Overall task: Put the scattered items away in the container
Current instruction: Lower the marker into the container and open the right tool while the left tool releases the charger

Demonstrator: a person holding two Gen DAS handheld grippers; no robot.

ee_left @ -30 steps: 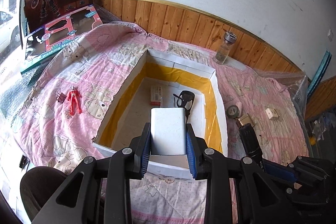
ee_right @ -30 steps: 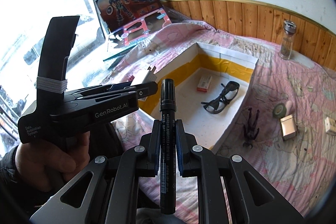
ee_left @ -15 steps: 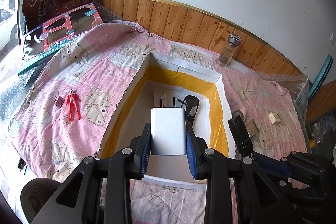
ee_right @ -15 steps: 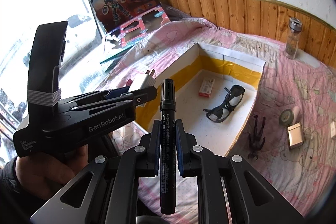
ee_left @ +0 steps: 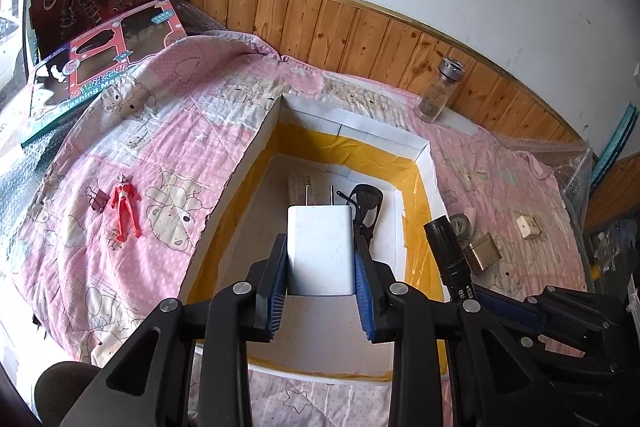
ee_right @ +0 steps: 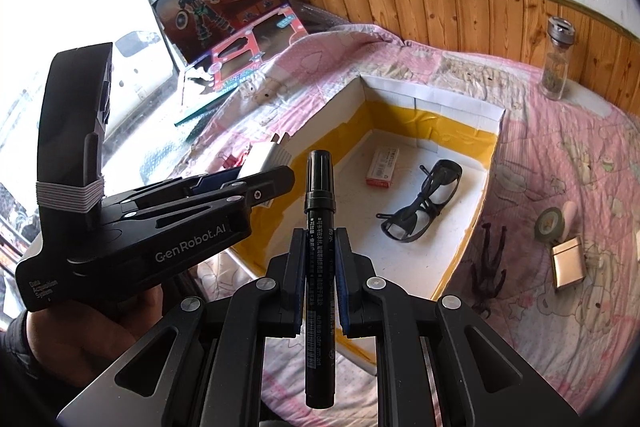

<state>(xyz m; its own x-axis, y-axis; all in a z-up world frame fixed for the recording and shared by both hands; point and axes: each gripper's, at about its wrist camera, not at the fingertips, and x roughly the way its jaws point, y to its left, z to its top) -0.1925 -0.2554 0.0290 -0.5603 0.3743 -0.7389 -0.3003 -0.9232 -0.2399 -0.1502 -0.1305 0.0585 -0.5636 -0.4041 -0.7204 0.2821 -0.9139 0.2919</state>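
We hold a white two-pin plug charger (ee_left: 321, 250) pinched in the left gripper (ee_left: 321, 287) above the near end of the white open box with yellow-taped inner walls (ee_left: 416, 183), and a black marker pen (ee_right: 319, 259) clamped upright in the right gripper (ee_right: 319, 283) over the box's near rim. Inside the box lie black-framed safety glasses (ee_right: 422, 207) and a small red-and-white carton (ee_right: 383, 167); left of the box, on the pink quilt (ee_left: 120, 131), lies a red toy figure (ee_left: 125, 209).
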